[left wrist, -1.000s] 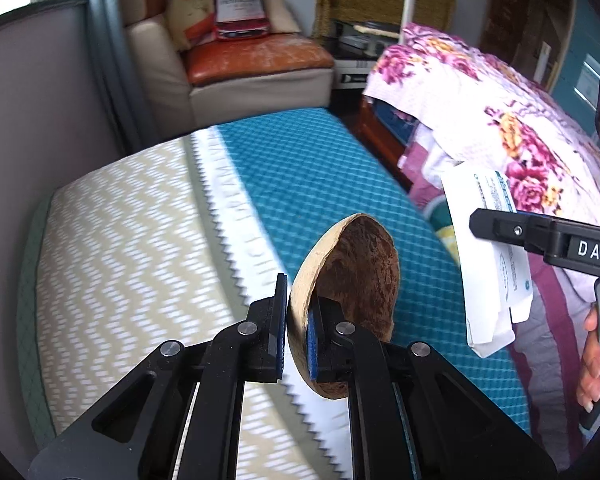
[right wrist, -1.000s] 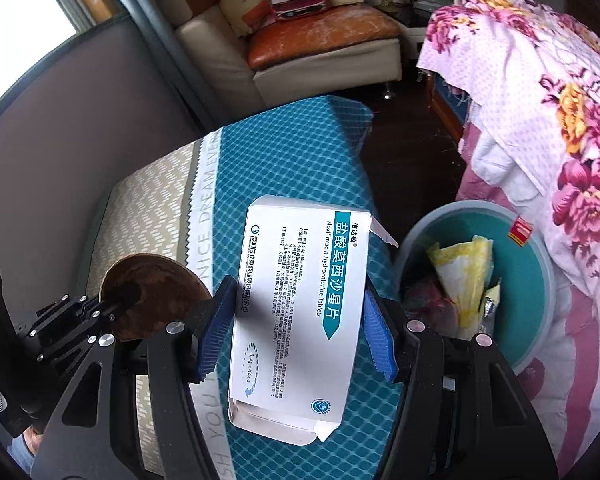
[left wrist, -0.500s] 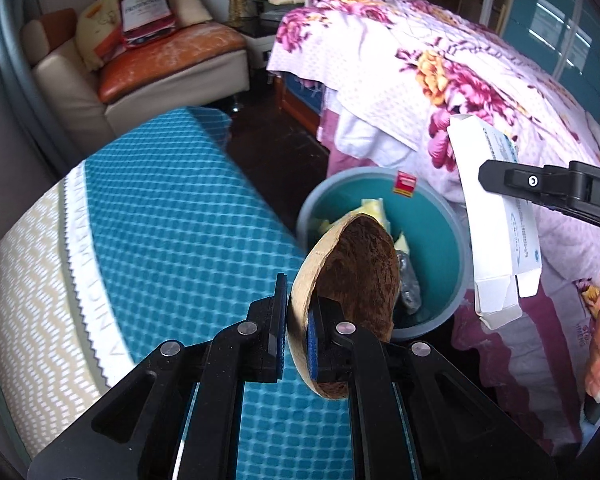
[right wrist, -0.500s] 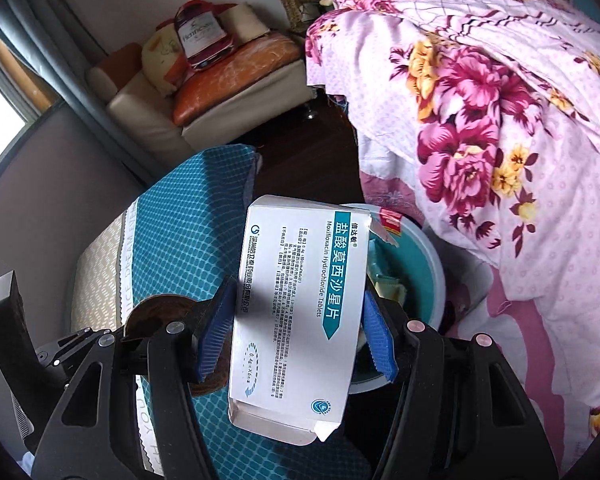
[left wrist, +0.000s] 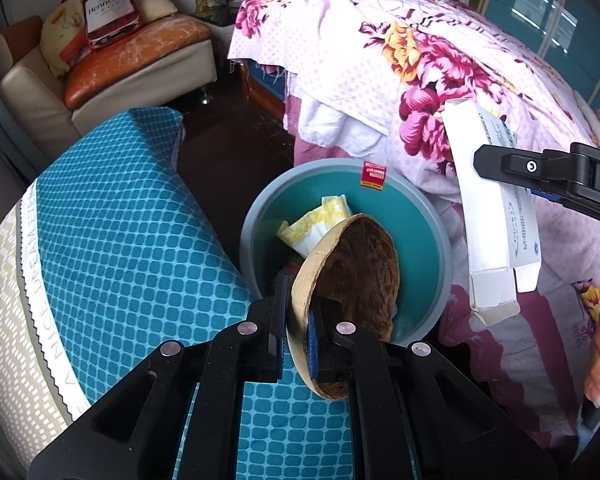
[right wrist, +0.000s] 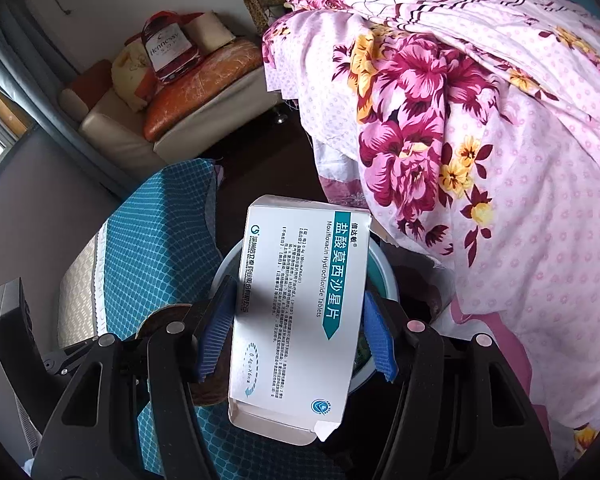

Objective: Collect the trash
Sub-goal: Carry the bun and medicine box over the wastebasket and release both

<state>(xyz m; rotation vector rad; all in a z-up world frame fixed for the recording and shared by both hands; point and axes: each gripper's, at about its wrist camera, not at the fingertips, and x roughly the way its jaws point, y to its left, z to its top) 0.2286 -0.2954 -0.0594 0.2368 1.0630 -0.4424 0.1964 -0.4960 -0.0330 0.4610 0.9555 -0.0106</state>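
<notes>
Left tongs (left wrist: pixel 298 328) clamped on coconut shell (left wrist: pixel 356 280), right tongs (right wrist: pixel 296 344) pinching medicine box (right wrist: pixel 300 312); risks missing bin (left wrist: pixel 440 240) through early release.

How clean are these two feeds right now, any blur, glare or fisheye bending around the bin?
Left wrist view: sharp, even daylight, no glare; the bin rim and blue mattress bow from fisheye distortion, and corners vignette black. Right wrist view: box print is crisp, its lower left shaded; the window at far left is blown out white; the box hides most of the bin.
</notes>
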